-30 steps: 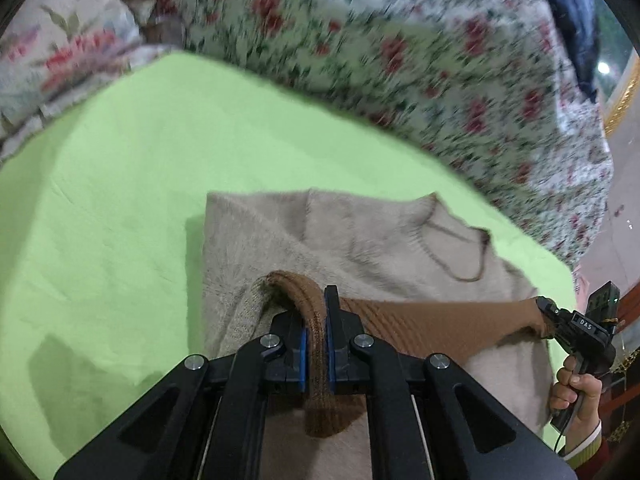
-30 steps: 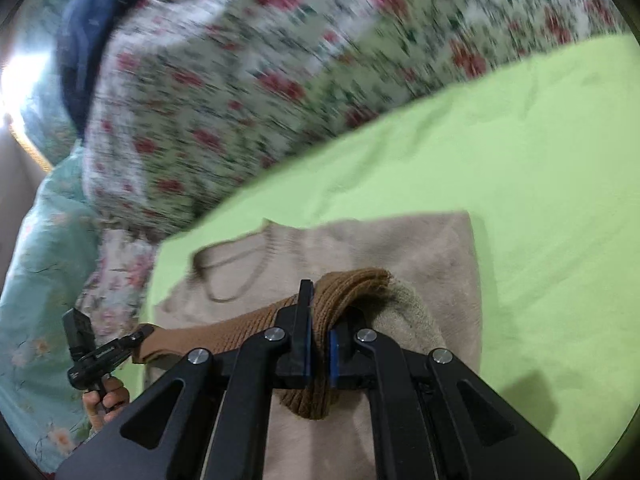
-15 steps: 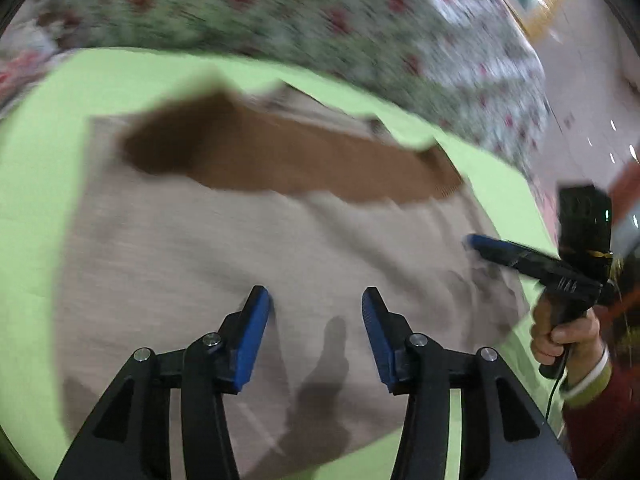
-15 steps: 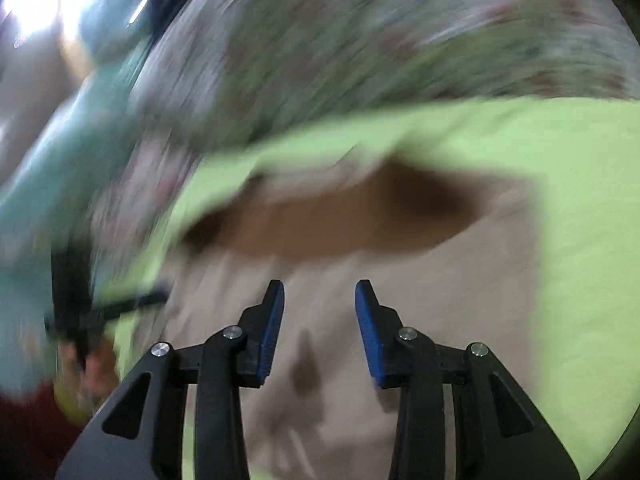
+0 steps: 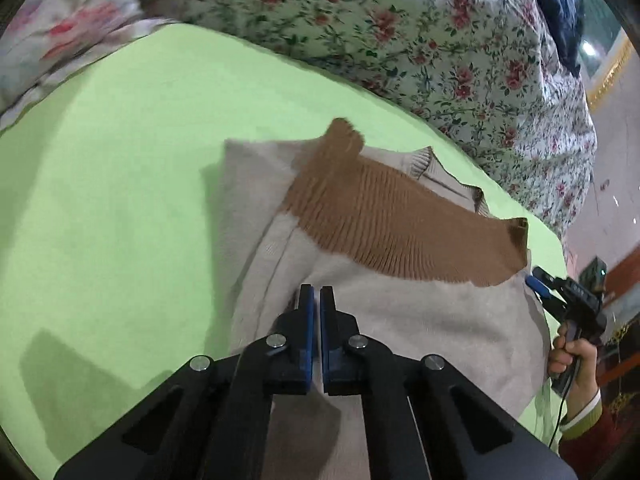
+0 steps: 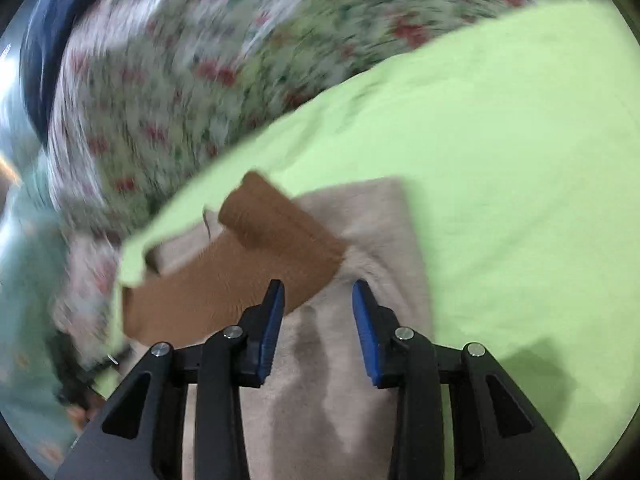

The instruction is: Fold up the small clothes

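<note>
A beige knit sweater [image 5: 432,320] with a brown ribbed hem band [image 5: 392,224] lies folded on a green sheet [image 5: 120,168]; the brown band lies across its upper part. My left gripper [image 5: 317,294] is shut, its fingertips over the beige fabric near the fold; whether it pinches cloth I cannot tell. My right gripper [image 6: 318,300] is open over the beige sweater [image 6: 320,380], just below the brown band [image 6: 240,272]. The right gripper also shows at the right edge of the left wrist view [image 5: 538,284].
A floral quilt [image 5: 400,40] is heaped along the far edge of the green sheet [image 6: 500,140]. A dark blue cloth [image 5: 560,0] lies at the far right. The right wrist view is motion-blurred.
Both grippers let go of the brown band, which now lies across the sweater. The left gripper opened and has shut again; the right is open and still moving.
</note>
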{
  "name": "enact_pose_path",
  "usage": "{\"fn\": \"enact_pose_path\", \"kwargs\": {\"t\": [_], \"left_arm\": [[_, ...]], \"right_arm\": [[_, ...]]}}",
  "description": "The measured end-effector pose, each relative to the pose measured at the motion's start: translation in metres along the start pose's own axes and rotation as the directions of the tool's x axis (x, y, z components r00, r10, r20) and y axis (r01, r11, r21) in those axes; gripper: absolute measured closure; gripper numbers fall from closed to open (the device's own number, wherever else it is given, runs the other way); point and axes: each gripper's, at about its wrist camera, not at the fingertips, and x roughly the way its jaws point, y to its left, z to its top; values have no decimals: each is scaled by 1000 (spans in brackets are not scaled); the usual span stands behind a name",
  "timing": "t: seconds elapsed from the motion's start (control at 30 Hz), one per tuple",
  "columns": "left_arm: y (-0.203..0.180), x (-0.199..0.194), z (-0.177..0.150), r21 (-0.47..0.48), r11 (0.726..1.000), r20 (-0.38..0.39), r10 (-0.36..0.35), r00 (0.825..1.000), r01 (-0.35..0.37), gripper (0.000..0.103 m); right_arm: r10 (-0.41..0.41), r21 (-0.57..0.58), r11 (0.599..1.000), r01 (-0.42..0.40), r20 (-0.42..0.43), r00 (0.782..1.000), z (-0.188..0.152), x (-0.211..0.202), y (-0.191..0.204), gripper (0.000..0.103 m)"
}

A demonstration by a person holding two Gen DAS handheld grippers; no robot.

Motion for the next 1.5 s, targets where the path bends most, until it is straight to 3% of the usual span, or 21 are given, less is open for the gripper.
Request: {"fn": "enact_pose_path", "kwargs": {"t": [0.03,0.1,0.2,0.37,0.53,0.63,0.8,1.0,1.17,1.5], "left_arm": [[0,-7,-8,-7,1000,5,24,1000,-24,96],[-6,-21,-25,-15,999,16,33,999,-33,73],[-21,-48,-61,-4,999,35,45,998,-45,53],[-46,-74,-127,-19,1000,-3,24,1000,-24,44],[-60,-96,-189,-24,999,-62,26,998,-28,43],[-66,-111,-211,-16,999,-69,34,997,-35,42],[-74,-131,-234,-10,999,-73,32,997,-33,32],[-73,-122,-226,-59,998,-78,10,997,-14,30],[-60,-104,-203,-146,989,-30,16,999,-20,30],[-13,-66,-143,-366,931,87,40,995,-5,33]], "right_arm": [[-28,-32,999,28,7,1000,-7,-8,6,65],[-53,-72,996,54,17,998,-24,-25,20,63],[-1,-109,994,3,24,1000,-56,-58,38,54],[39,-155,987,-42,-18,999,-111,-87,67,48],[15,-196,980,-32,-90,996,-169,-103,85,45],[-13,-238,971,-13,-108,994,-198,-114,95,45],[-28,-276,961,-1,-101,994,-225,-135,105,38],[-28,-256,967,-3,-119,992,-233,-139,103,35],[-26,-247,969,-7,-130,991,-230,-136,102,35],[-8,-244,969,-24,-130,991,-204,-127,101,34]]}}
